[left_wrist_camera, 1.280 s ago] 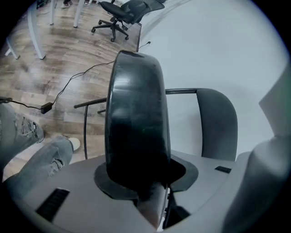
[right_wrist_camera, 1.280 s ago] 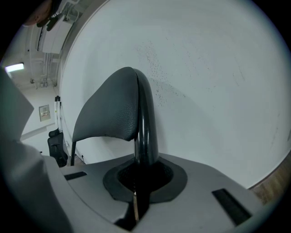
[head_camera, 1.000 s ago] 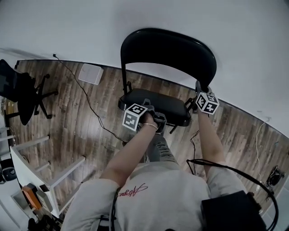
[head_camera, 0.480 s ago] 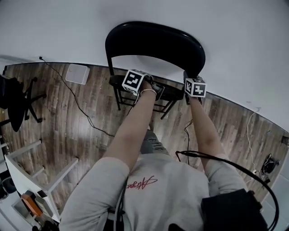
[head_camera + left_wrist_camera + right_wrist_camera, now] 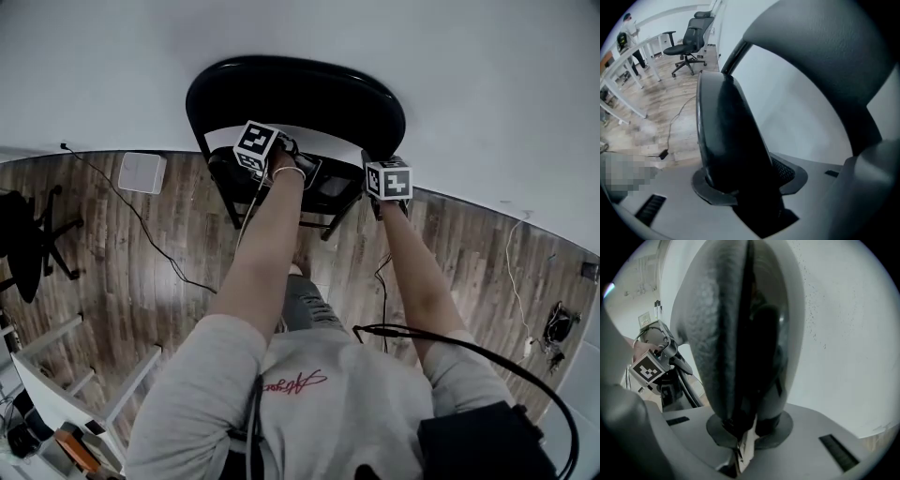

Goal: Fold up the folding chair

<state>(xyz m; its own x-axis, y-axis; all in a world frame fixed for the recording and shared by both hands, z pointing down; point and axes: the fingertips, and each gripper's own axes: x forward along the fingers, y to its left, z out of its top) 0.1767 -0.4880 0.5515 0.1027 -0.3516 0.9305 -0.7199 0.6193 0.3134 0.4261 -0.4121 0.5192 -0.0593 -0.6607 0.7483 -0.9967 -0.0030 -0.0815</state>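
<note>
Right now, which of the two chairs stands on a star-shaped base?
The office chair, at the far left of the head view, out on the wood floor. The folding chair, against the white wall, stands on straight tube legs.

Left fingers [image 5: 726, 140] opening, empty; right fingers [image 5: 715, 333] together

Soft, even, cool light fills every view, with no hard shadows and no glare. The head view bows the floor [image 5: 141, 244] line. Both gripper views fade to black corners. The fingers [image 5: 726, 140] loom dark and unsharp, and the floor left of them smears.
</note>
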